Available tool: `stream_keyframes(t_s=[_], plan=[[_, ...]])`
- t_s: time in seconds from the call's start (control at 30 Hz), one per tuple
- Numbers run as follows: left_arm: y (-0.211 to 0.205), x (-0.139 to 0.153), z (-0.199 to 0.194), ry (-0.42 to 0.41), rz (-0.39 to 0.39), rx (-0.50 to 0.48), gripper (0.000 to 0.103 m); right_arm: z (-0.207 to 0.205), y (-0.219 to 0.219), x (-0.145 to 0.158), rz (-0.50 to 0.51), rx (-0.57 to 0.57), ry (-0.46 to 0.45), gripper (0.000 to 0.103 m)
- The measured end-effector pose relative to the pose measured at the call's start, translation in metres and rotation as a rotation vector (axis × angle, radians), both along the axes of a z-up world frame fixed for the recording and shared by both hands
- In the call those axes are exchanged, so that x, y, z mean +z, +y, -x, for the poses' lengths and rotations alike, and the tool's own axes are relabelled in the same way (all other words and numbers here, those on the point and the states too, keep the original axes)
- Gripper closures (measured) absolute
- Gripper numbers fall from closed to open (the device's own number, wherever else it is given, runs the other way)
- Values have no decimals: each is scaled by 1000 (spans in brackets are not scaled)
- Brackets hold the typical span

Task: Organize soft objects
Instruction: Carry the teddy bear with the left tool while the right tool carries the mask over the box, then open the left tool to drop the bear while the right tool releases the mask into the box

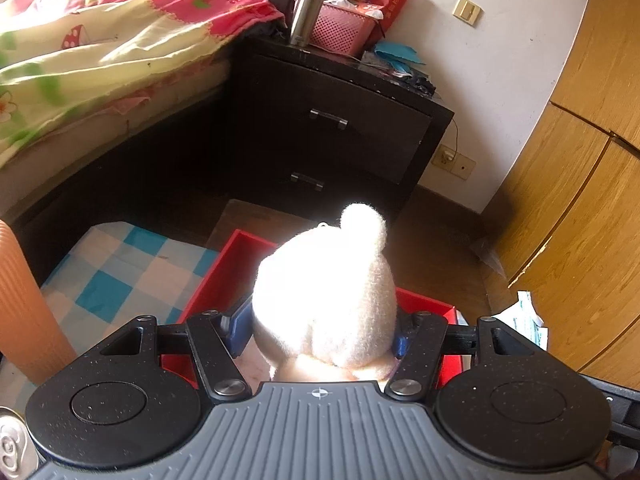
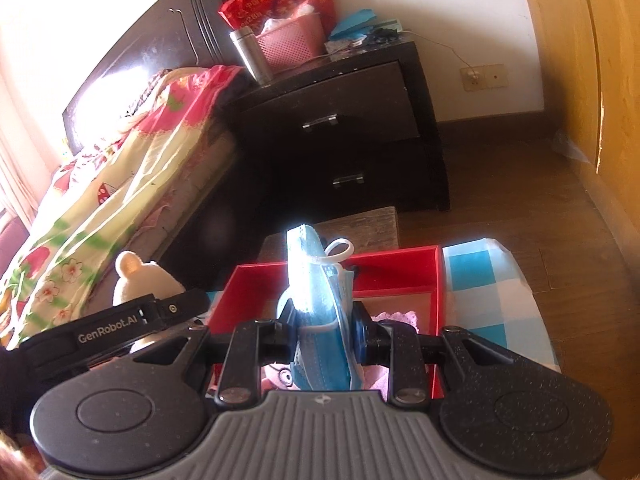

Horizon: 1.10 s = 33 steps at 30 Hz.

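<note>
My left gripper (image 1: 320, 330) is shut on a white plush bear (image 1: 326, 300) and holds it above the red box (image 1: 224, 268). The bear's head also shows at the left of the right wrist view (image 2: 138, 276), beside the left gripper's body. My right gripper (image 2: 324, 320) is shut on a folded blue face mask (image 2: 318, 292) with white ear loops, held upright above the red box (image 2: 400, 260). Pink soft items (image 2: 394, 318) lie inside the box.
The box sits on a blue-and-white checked cloth (image 2: 484, 300). A dark nightstand (image 1: 332, 120) with a steel flask (image 1: 306, 12) and pink basket (image 1: 342, 26) stands behind, a bed (image 1: 80, 52) at left, a wooden wardrobe (image 1: 580, 184) at right. An orange roll (image 1: 24, 304) stands at left.
</note>
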<state>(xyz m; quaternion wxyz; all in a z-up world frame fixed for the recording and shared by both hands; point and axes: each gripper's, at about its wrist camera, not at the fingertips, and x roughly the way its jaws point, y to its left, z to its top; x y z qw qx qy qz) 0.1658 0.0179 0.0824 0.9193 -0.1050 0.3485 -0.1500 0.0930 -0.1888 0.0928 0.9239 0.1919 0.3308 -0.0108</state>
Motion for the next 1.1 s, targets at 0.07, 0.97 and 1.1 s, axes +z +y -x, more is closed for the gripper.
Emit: stream_keyframes(t_s=[0.07,0.97,1.1], plan=[[-1,-5,-6,12,-7,2,41,-8,-1,-7,5,-8,20,98],[-4,-28,-36,113,-91,4,25,-62,6,-32,118,-11,148,65],[-2,-27,-31,133,-94,-15,25,-56,6,-28,121,-12,154,65]])
